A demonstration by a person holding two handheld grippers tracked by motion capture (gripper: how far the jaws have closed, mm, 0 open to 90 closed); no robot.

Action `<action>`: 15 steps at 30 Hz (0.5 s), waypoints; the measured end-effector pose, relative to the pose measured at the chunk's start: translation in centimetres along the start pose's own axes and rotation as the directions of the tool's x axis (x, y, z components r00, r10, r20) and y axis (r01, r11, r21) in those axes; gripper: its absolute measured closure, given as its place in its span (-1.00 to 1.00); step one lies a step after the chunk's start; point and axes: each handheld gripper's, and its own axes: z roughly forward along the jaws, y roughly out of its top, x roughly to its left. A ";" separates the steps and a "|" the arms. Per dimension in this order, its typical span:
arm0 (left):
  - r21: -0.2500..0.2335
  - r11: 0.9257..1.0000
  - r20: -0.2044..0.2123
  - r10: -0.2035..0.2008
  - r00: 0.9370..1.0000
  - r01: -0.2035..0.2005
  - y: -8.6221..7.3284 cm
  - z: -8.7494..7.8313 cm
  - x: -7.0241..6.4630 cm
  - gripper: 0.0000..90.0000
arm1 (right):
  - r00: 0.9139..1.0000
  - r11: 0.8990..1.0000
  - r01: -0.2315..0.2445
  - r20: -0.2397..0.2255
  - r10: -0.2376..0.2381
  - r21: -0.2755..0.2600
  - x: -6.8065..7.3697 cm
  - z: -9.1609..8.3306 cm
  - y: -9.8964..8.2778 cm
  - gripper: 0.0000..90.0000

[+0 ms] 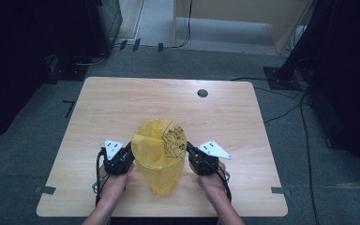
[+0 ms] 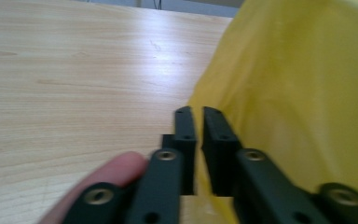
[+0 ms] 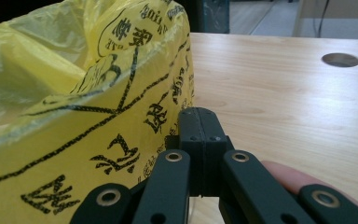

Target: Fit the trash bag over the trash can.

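- One yellow plastic bag [image 1: 160, 152] stands near the middle of the table, toward the near edge, its mouth held open and round between two grippers.
- The bag carries black printed characters and a line drawing on its right and far side; in the right gripper view [image 3: 74, 121] the print reads clearly across the film.
- One wooden table [image 1: 122, 103] bears everything; its top is pale wood grain with one round dark cable hole [image 1: 202, 93] at the far right.
- Two grippers are in play, one in each of the person's hands, and both forearms come in from the near edge.
- The left gripper [image 1: 130, 151] sits at the bag's left rim. In its own view [image 2: 198, 140] the two black jaws stand close with a thin gap between them, and yellow film lies in that gap; the pads pinch the bag's edge.
- The right gripper [image 1: 188, 149] sits at the bag's right rim. In its own view [image 3: 200, 140] the jaws are pressed fully together, and the bag's edge runs into them from the left, so it is clamped on the film.
- Two grey three-cornered plates top the grippers, one each.
- A fingertip shows beside the jaws in each gripper view.
- Beyond the table the grey floor holds several black cables and dark stands on both sides.
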 end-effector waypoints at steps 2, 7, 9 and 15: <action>0.002 1.000 -0.002 0.004 1.000 -0.004 0.0 -0.2 0.5 0.49 | 1.000 1.000 0.008 0.008 -0.008 -0.001 -0.3 0.0 0.3 1.00; -0.014 1.000 -0.015 -0.004 1.000 0.004 -0.2 -1.2 2.6 0.04 | 1.000 0.999 0.025 -0.004 -0.025 -0.028 -1.8 -0.3 1.9 1.00; -0.011 1.000 -0.020 -0.004 1.000 0.004 -0.4 -1.5 3.7 -0.07 | 0.999 0.999 0.020 -0.044 -0.022 -0.041 -2.5 -0.6 2.8 1.00; 0.078 0.997 -0.079 0.033 0.996 -0.027 -2.1 -2.1 7.0 -0.35 | 0.960 0.993 0.065 -0.266 -0.088 -0.096 -3.7 -1.1 5.7 1.00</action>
